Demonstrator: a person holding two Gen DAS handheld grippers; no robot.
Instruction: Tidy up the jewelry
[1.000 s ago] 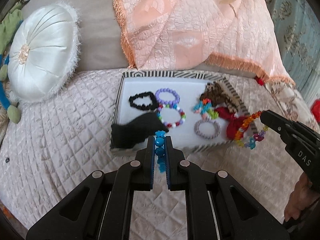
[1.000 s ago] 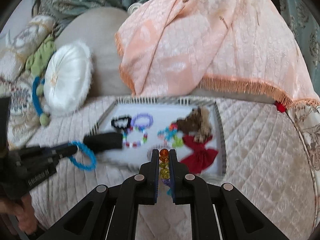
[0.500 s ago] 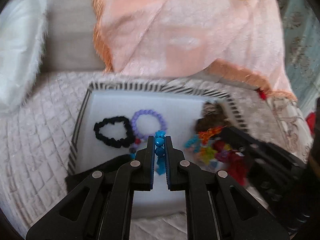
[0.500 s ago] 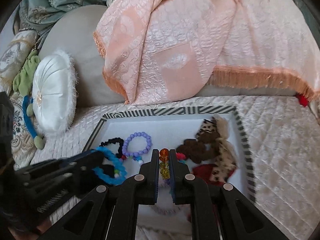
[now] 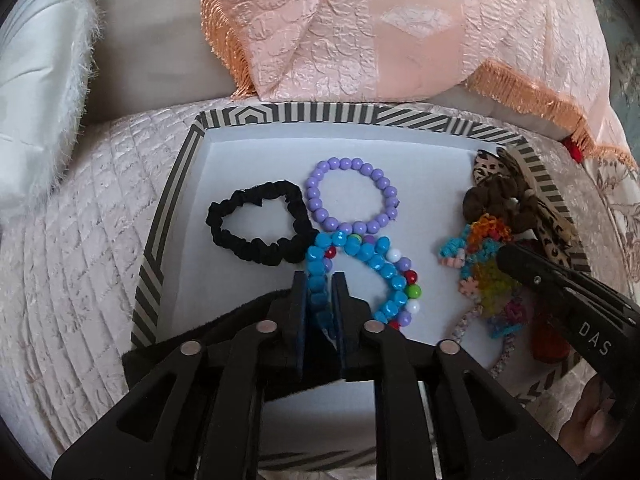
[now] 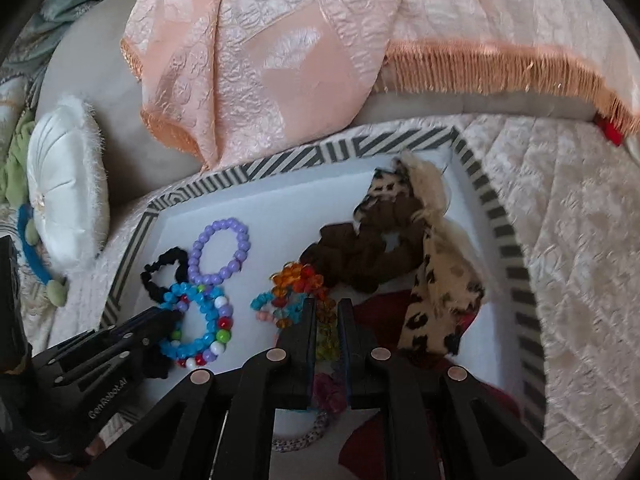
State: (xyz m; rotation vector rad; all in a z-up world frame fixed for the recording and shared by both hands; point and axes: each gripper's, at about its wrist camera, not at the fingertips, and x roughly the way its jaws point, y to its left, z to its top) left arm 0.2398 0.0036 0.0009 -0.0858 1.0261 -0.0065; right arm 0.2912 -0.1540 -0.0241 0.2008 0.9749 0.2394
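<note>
over the tray (image 5: 180, 184), left gripper (image 5: 319, 280) (jaws just opening) straddles blue bracelet (image 5: 360, 256).

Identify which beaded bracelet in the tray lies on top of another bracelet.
The bright blue bracelet, between the left gripper's fingers. It drapes over the mixed-colour bracelet; the purple bracelet lies flat on the tray, nothing beneath it.
</note>
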